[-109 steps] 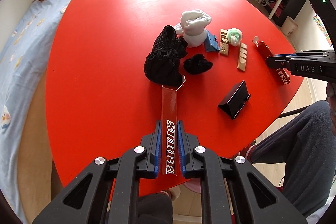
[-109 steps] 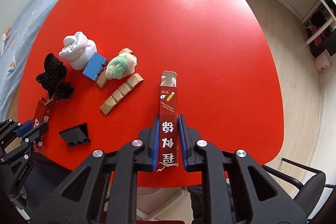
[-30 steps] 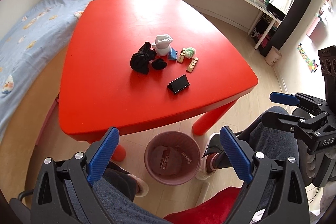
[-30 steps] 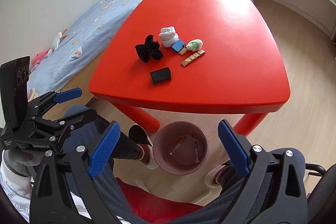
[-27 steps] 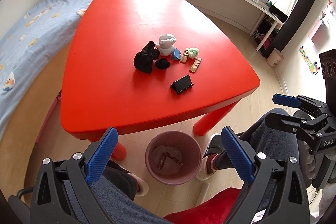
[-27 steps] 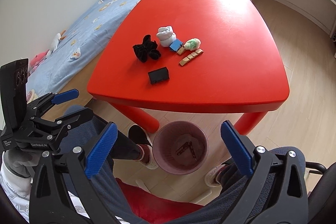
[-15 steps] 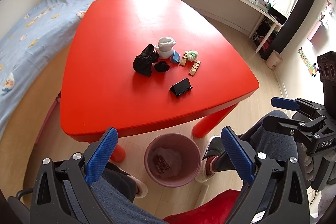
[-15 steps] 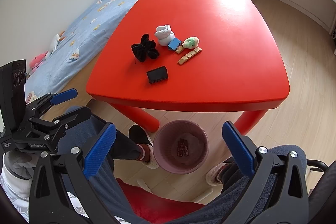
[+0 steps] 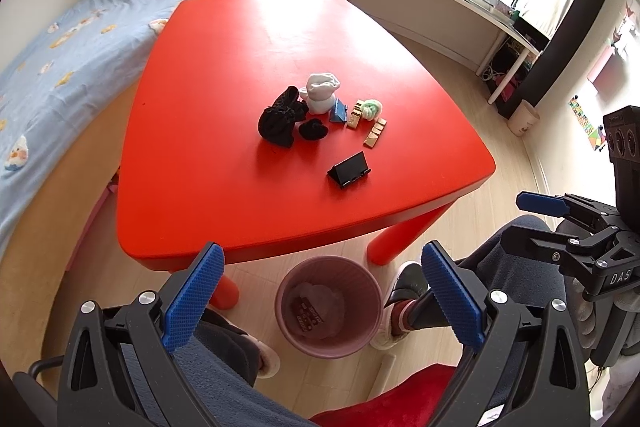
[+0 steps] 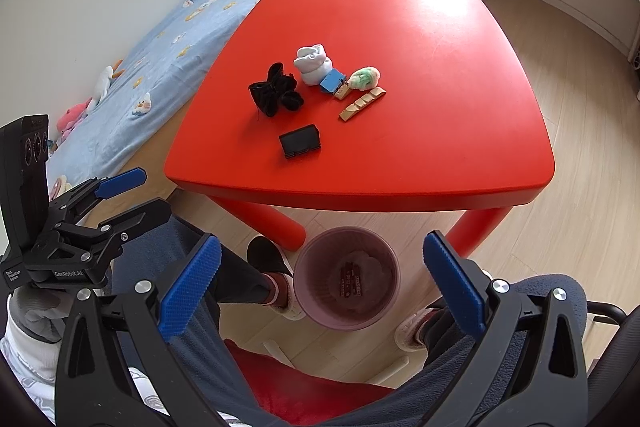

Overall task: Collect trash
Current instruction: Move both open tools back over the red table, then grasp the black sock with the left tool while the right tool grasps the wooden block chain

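Below the near edge of the red desk (image 9: pixel 248 187), a pink waste bin (image 9: pixel 329 307) stands on the wooden floor (image 10: pixel 580 131) between two of the desk's legs, its mouth open upward. Both grippers hang over it, clear of the desk rim: the left gripper (image 9: pixel 320 301) and the right gripper (image 10: pixel 316 283) each have their blue pads spread wide and hold nothing. At the bottom of the bin lies a dark red carton (image 10: pixel 351 283) — its print is too small to read — on something pale and crumpled that I cannot identify.

Up on the desk, a cluster sits near the middle, well back from every edge: black socks (image 9: pixel 280 119), a white sock bundle (image 9: pixel 322 95), a small blue box (image 9: pixel 338 111) touching it, a green-and-white fluffy thing (image 9: pixel 372 107), and a strip of tan blocks (image 10: pixel 362 103). A black phone stand (image 9: pixel 349 170) lies apart, nearer the front rim. Much of the desk's surface is bare red.

A blue-covered bed (image 9: pixel 60 67) runs close along the desk's left side. The person's legs and shoes flank the bin — partly hidden behind the gripper frames.
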Motion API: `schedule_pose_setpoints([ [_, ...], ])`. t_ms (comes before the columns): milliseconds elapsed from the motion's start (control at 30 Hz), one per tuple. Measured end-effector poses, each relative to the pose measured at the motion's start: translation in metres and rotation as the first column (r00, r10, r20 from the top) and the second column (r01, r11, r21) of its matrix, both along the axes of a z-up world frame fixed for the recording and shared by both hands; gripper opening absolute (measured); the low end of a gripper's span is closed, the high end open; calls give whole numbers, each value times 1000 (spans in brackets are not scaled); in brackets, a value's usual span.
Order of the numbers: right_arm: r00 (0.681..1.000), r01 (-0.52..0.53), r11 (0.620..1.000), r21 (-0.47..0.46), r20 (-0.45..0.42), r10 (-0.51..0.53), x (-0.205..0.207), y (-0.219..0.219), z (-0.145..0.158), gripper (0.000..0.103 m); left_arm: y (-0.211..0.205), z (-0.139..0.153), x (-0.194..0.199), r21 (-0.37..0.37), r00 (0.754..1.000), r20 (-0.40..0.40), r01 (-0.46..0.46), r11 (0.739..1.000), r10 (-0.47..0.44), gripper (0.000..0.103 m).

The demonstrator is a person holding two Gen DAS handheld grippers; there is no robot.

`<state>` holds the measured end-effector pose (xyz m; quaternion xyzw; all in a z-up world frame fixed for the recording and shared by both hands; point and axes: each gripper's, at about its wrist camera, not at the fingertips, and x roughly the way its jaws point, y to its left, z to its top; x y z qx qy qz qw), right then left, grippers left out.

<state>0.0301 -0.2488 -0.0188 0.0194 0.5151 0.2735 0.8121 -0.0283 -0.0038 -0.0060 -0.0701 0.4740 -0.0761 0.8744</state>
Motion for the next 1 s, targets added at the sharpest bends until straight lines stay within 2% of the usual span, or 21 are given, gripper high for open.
schedule_pose_setpoints([
  [300, 1000, 4, 1000, 8, 1, -4, 11, 1, 2, 99, 8, 3, 14, 11, 1000, 10, -7, 1000, 7, 95],
  [567, 1000, 25, 1000, -1, 3, -25, 50, 9, 12, 99, 15, 7, 42, 45, 1000, 22, 21, 999, -22, 95],
  [833, 993, 89, 994, -60, -72, -93, 108, 26, 2, 99, 21, -4, 81, 61, 996, -20, 91, 994, -90, 95],
  [1000, 981, 131, 988, -83, -131, -142, 140, 34, -11, 99, 28, -11, 104, 55, 995, -53, 83, 995, -81, 95],
])
